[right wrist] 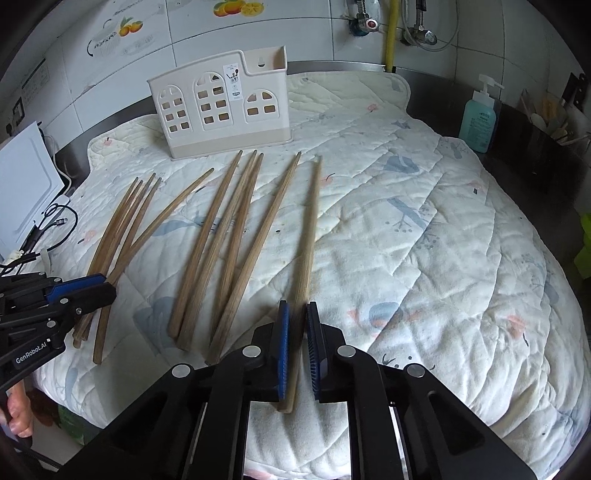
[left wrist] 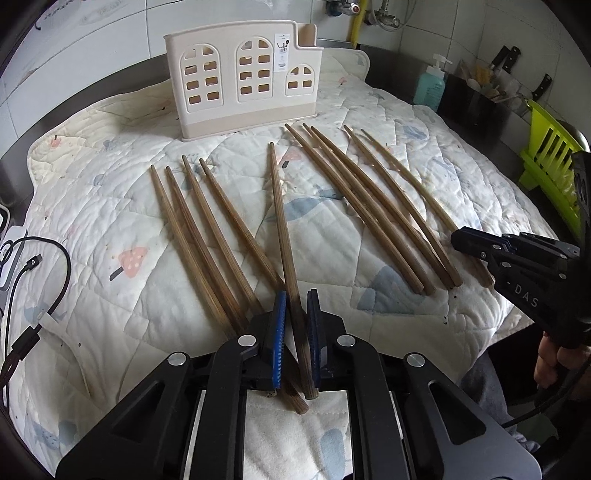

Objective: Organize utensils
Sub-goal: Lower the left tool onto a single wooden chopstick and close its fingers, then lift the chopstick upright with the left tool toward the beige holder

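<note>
Showing only rightward: green rack [left wrist: 550, 166]

White tiled wall [right wrist: 295, 29] behind a steel counter [right wrist: 461, 92].

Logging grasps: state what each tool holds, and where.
Left tool: middle chopstick, near its thick end. Right tool: rightmost chopstick, near its thick end.
</note>
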Tool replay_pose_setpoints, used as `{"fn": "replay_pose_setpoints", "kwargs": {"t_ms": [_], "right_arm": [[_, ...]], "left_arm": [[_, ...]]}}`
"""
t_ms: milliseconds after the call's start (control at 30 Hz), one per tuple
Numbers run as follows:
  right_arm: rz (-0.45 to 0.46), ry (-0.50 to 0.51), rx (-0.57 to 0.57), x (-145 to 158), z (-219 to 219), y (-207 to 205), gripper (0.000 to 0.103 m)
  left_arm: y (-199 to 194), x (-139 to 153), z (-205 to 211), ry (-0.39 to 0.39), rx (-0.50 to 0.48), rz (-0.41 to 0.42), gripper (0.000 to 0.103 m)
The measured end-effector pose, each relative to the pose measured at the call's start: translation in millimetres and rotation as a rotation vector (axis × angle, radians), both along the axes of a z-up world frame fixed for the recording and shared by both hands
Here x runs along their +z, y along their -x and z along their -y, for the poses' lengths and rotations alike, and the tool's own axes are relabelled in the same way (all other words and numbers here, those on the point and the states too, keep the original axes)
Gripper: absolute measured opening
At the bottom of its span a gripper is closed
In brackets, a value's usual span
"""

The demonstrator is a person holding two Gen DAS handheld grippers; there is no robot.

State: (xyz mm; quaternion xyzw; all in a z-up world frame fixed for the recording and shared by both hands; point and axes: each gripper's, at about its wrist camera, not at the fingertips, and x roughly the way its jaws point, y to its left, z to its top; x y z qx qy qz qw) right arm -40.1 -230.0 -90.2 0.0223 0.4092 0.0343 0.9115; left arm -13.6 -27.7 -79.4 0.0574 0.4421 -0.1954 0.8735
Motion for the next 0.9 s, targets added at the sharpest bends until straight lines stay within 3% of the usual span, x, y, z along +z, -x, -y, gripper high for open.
{"fn": "replay_pose_setpoints", "kwargs": {"t_ms": [400,567,900], "right_arm": [[0.083,0.012,-0.026,23.5,16.2,10.1,0.007],[0.086,0.014,-0.027,24.8,15.4,9.3,0.007],[0.111,0.023,-0.017,32.7,14.1,11.0,0.007]], "left_arm": [[0.6,3.4,-9.6,0.039,0.020,-0.014,0.008],[1.9,3.3,-7.8,0.032,0.014,-0.011,0.020],[0.2,-1.0,-6.2,0.035,0.010,-0.024,0.011]]}}
